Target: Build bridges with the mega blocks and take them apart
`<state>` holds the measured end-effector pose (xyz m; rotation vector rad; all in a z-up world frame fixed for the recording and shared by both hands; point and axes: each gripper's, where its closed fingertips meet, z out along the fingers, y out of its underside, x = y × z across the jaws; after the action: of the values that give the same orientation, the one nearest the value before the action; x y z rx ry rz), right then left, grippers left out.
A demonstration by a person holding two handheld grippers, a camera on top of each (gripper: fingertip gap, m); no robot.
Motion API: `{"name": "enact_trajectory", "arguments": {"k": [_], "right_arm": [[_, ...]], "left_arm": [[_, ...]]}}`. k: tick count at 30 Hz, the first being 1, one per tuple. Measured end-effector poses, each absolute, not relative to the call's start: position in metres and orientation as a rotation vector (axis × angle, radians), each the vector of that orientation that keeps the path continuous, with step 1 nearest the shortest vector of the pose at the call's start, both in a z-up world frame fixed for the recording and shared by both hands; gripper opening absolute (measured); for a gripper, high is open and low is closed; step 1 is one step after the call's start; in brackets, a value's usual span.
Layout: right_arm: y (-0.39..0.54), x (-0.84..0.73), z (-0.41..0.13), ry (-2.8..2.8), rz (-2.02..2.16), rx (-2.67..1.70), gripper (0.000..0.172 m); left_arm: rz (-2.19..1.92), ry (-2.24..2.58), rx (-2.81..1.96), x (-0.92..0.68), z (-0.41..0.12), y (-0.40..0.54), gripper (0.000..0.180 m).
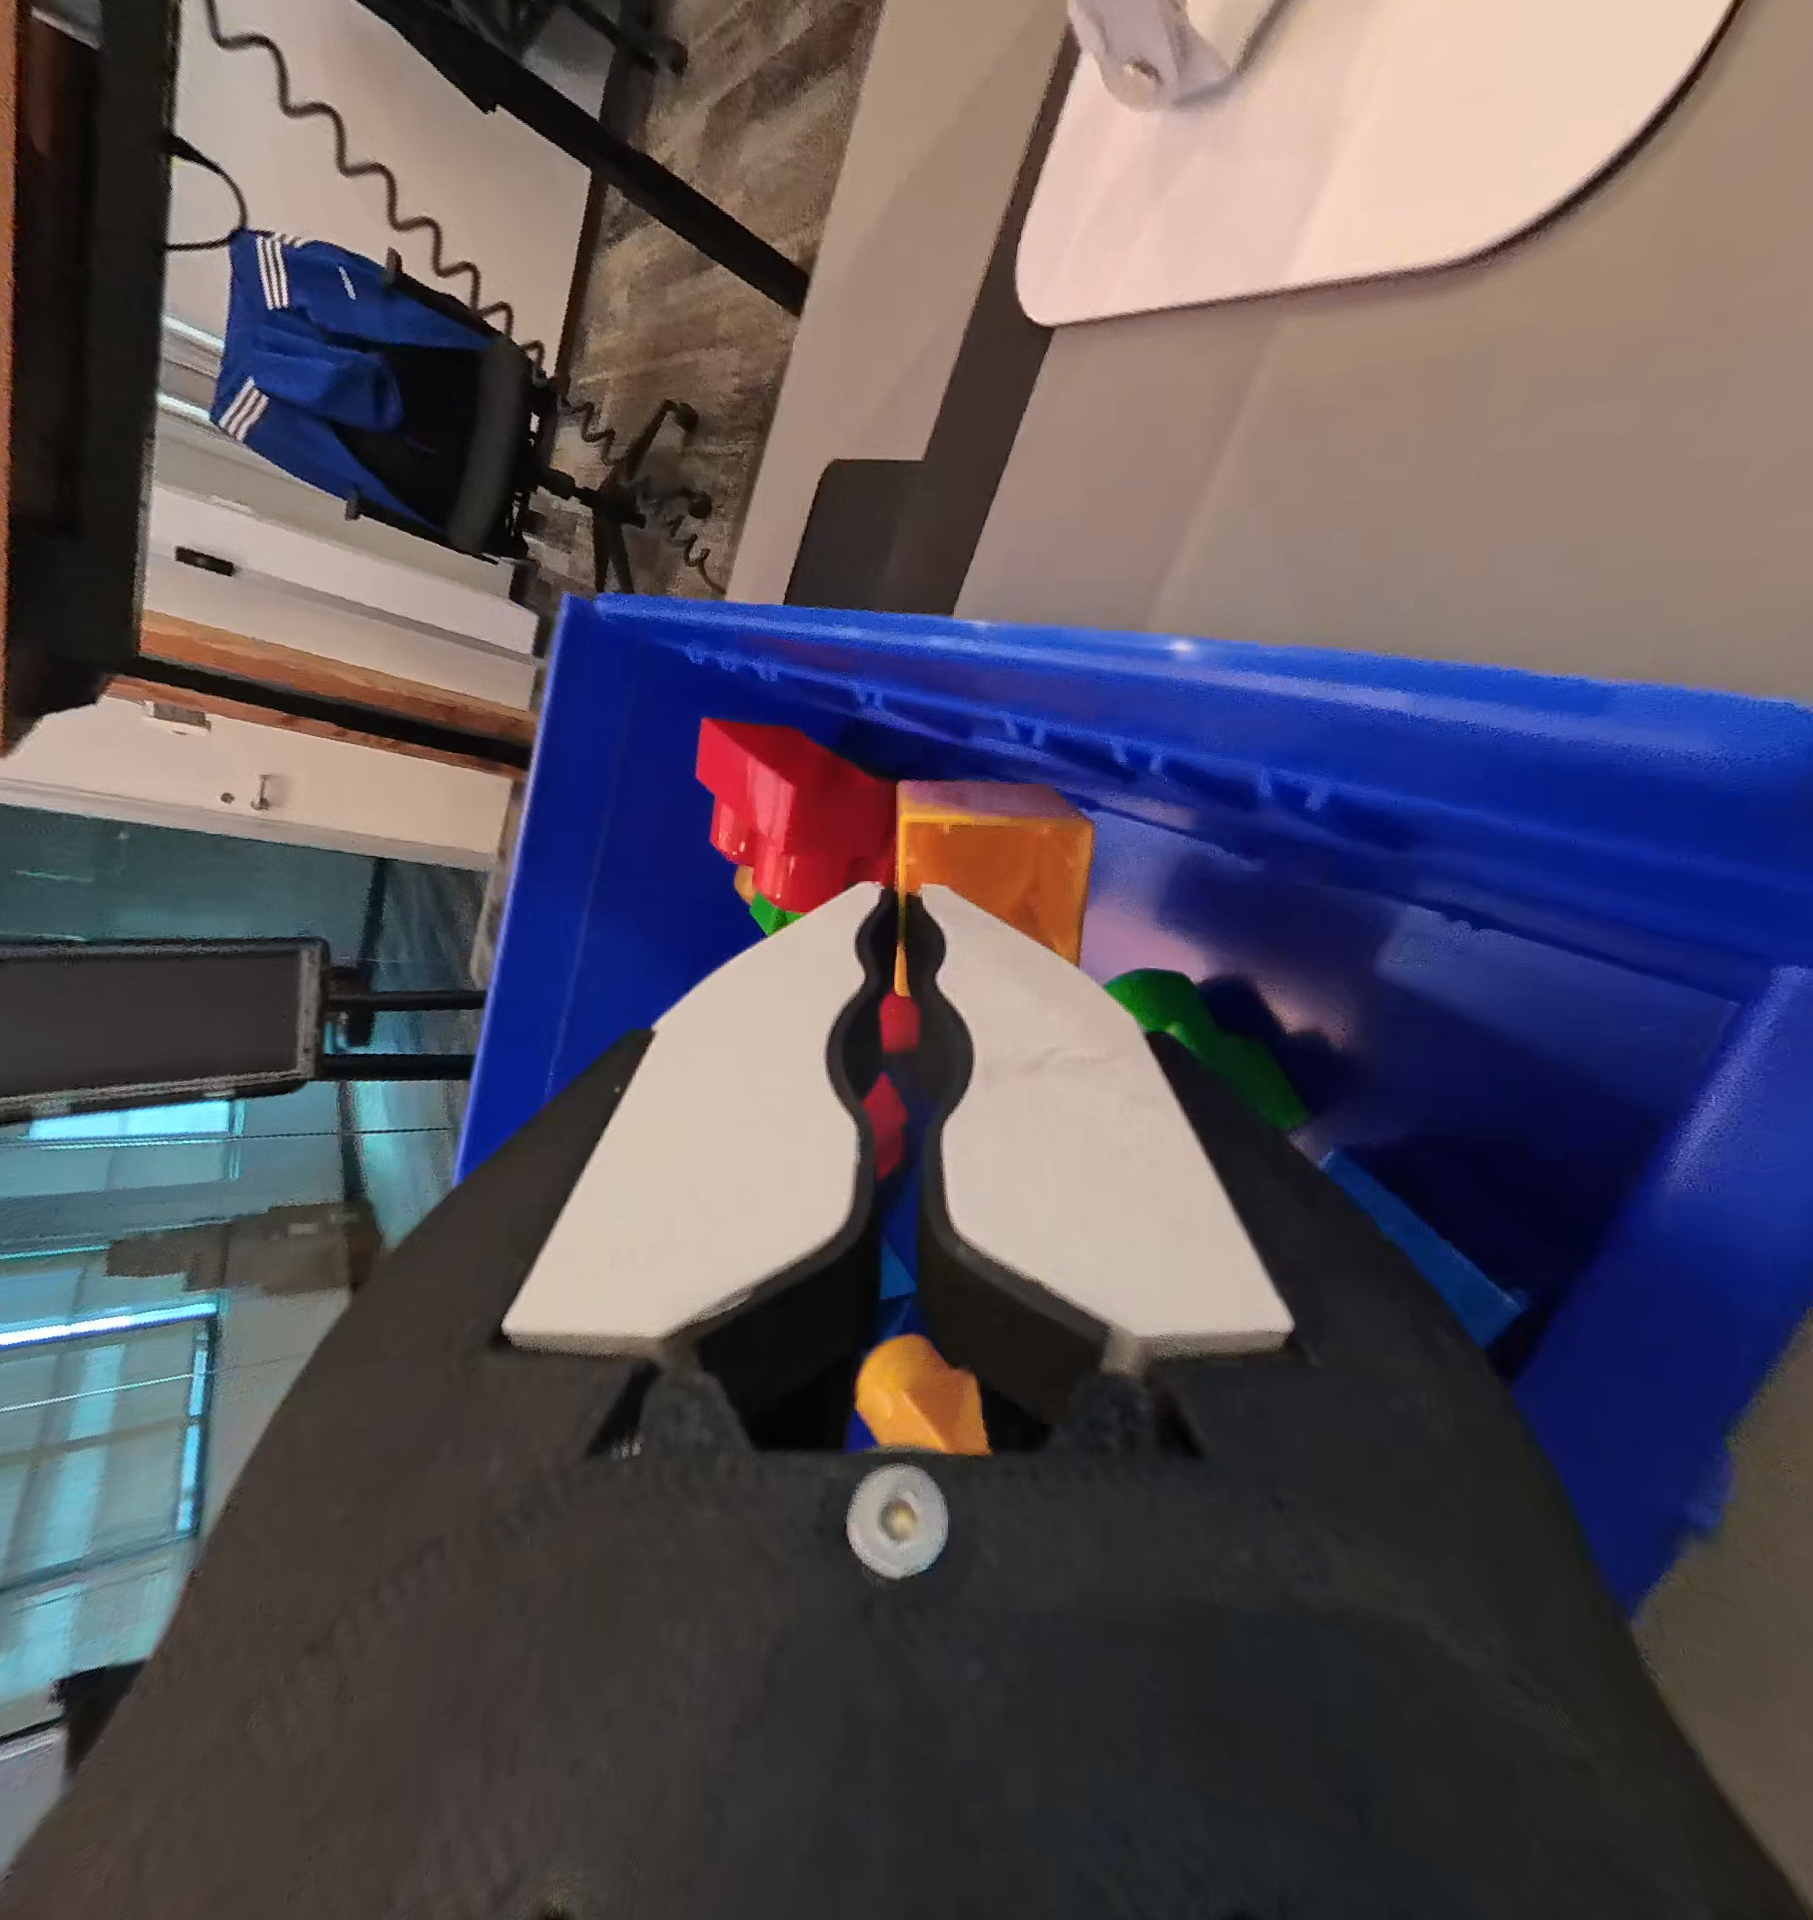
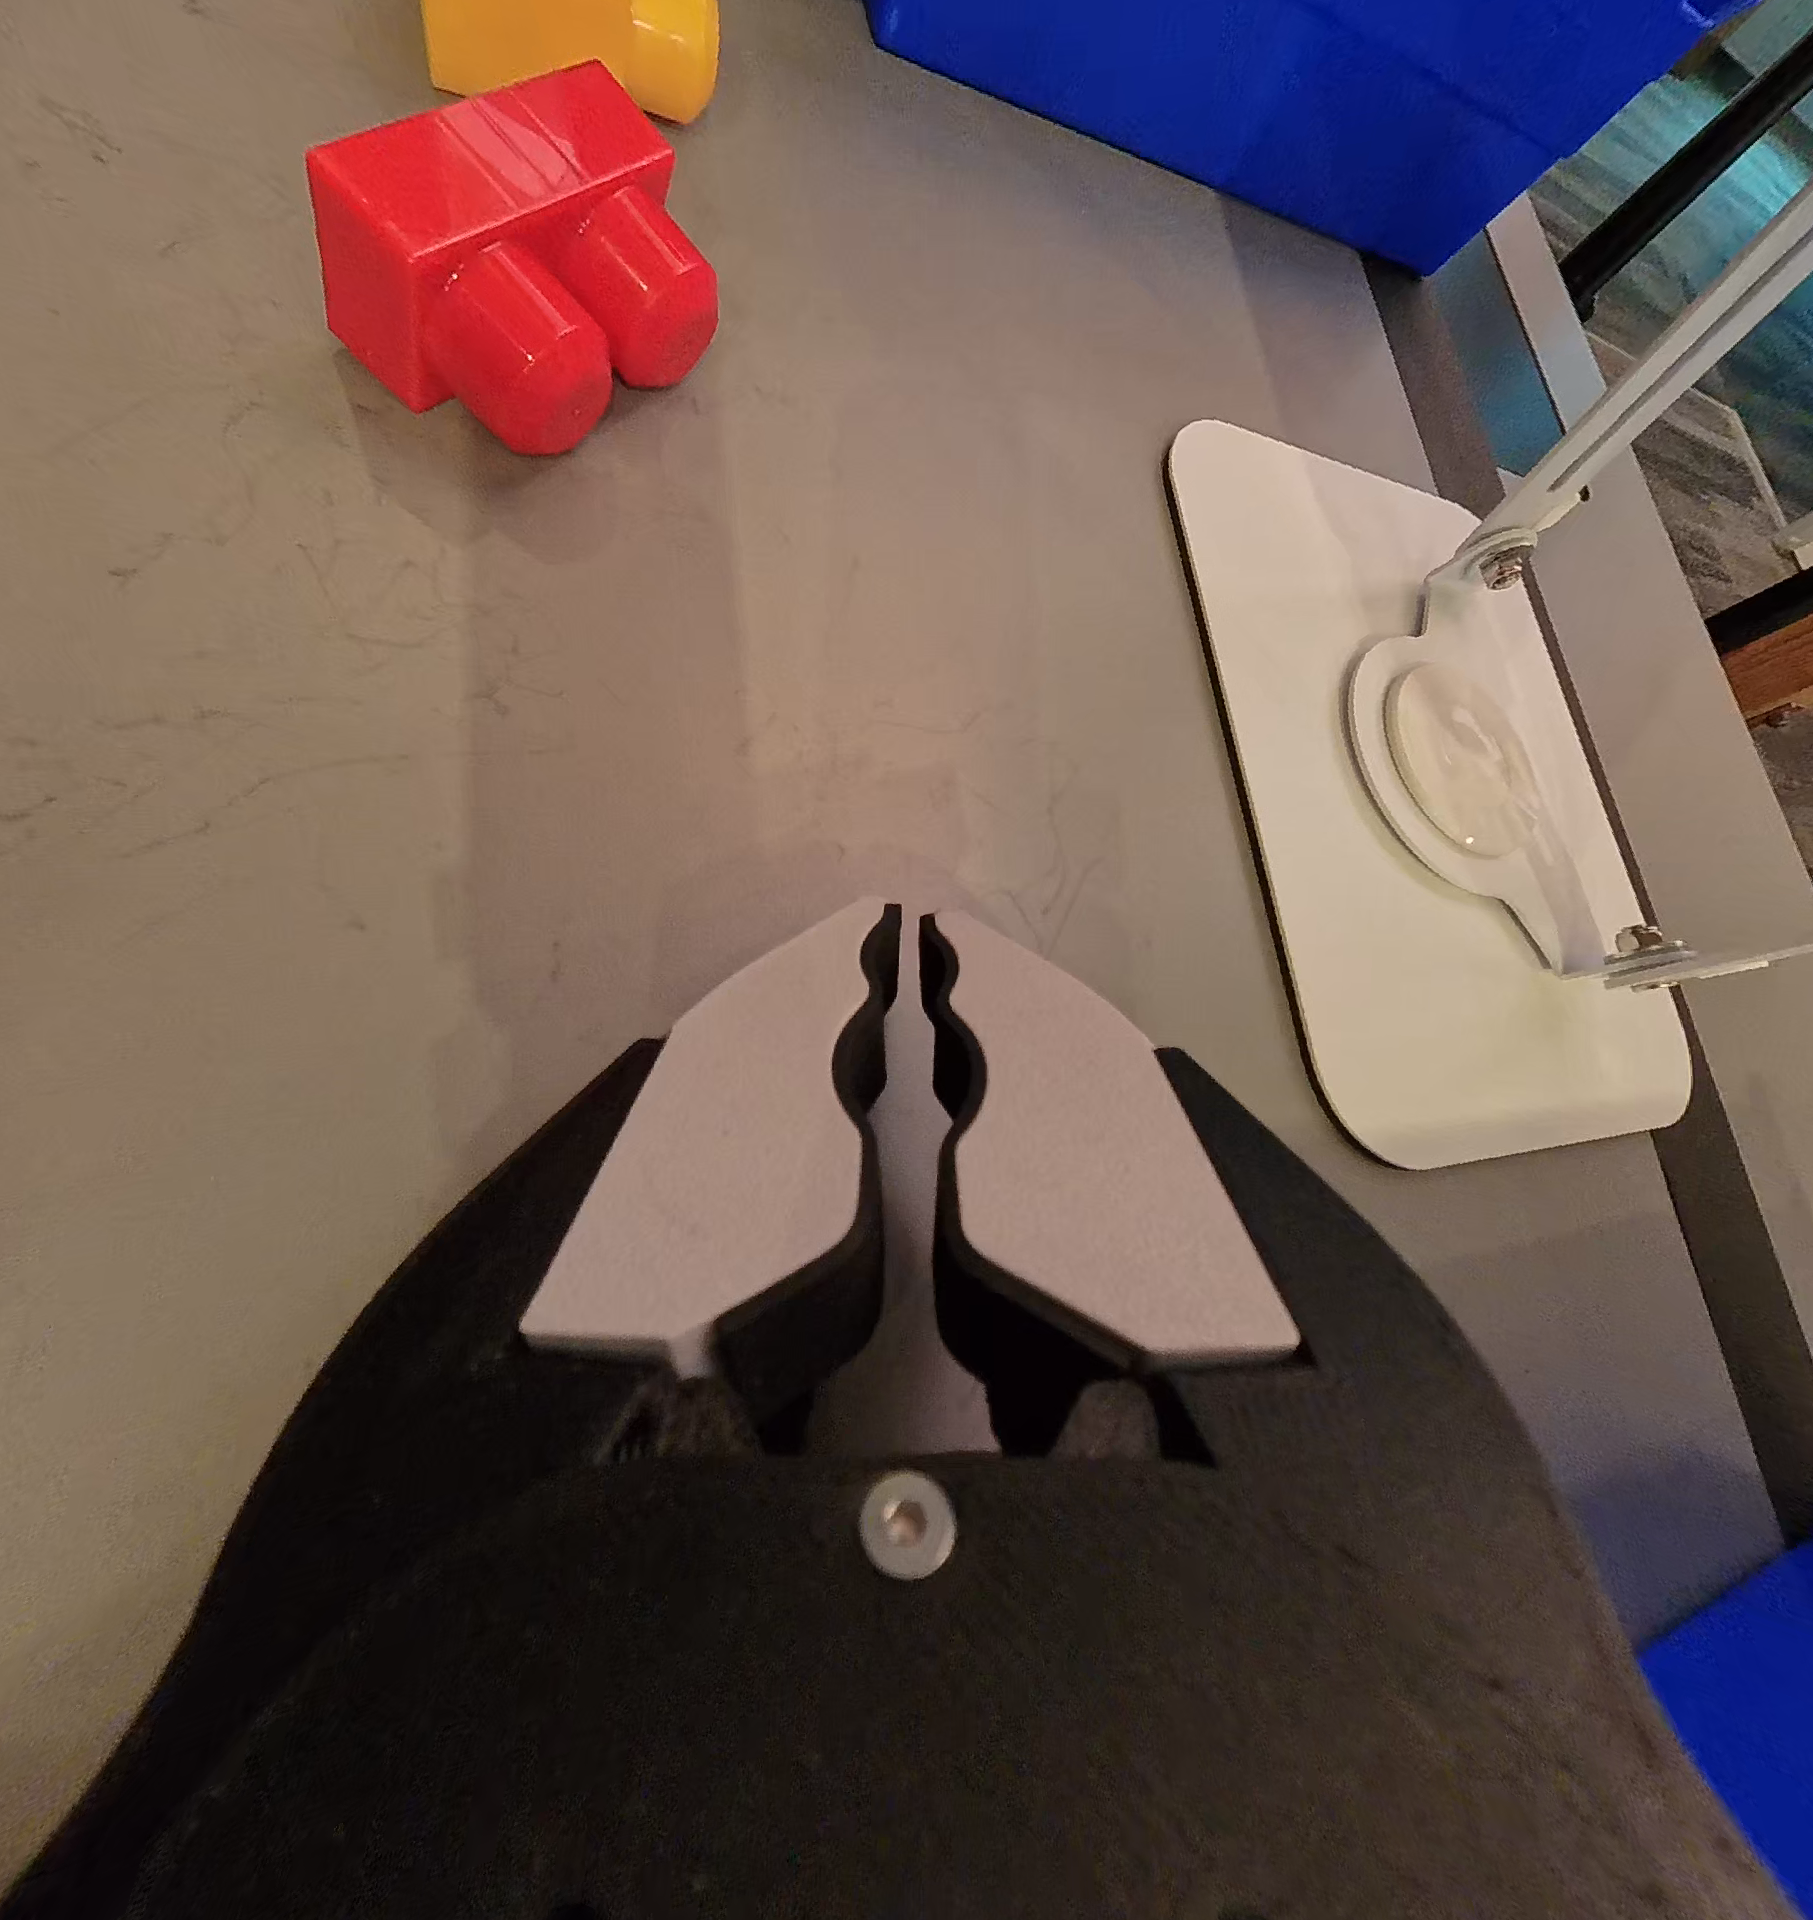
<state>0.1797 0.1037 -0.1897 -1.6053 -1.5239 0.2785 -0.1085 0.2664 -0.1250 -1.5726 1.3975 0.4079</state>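
Here, an orange block [image 1: 995, 862] inside the blue bin [image 1: 1297, 707] is being pinched by its thin wall in the nearly closed left gripper [image 1: 900, 904], so it is probably being risked to slip, while the closed, empty right gripper [image 2: 904, 920] is being held above the table [image 2: 258, 727].

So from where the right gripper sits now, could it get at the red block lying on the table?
Probably yes. The red block lies on its side ahead and left of the right gripper, with only bare grey table between them. Its jaws are nearly together on nothing, so they would need to open first.
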Motion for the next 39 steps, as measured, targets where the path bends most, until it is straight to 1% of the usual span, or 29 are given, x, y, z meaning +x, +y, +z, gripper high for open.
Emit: {"name": "enact_trajectory", "arguments": {"k": [7,15,18,20,28,33,39], "right_arm": [[0.104,0.18,-0.19,-1.525,0.281,-1.606,0.003],[0.104,0.18,-0.19,-1.527,0.282,-1.607,0.003],[0.103,0.18,-0.19,-1.527,0.282,-1.607,0.003],[0.103,0.18,-0.19,-1.528,0.283,-1.607,0.003],[0.103,0.18,-0.19,-1.531,0.284,-1.605,0.002],[0.103,0.18,-0.19,-1.532,0.286,-1.604,0.002],[0.102,0.18,-0.19,-1.535,0.29,-1.605,0.002]], "left_arm": [[0.188,1.27,-1.55,-0.105,-0.082,0.212,0.001],[0.046,1.177,-1.526,-0.093,-0.064,0.135,0.001],[0.102,1.159,-1.517,-0.096,-0.064,0.124,0.0],[0.07,1.145,-1.516,-0.094,-0.065,0.119,0.001],[0.101,1.127,-1.556,-0.106,-0.079,0.14,0.001],[-0.021,1.1,-1.566,-0.104,-0.075,0.142,0.001],[-0.215,1.192,-1.55,-0.062,-0.081,0.093,0.001]]}}
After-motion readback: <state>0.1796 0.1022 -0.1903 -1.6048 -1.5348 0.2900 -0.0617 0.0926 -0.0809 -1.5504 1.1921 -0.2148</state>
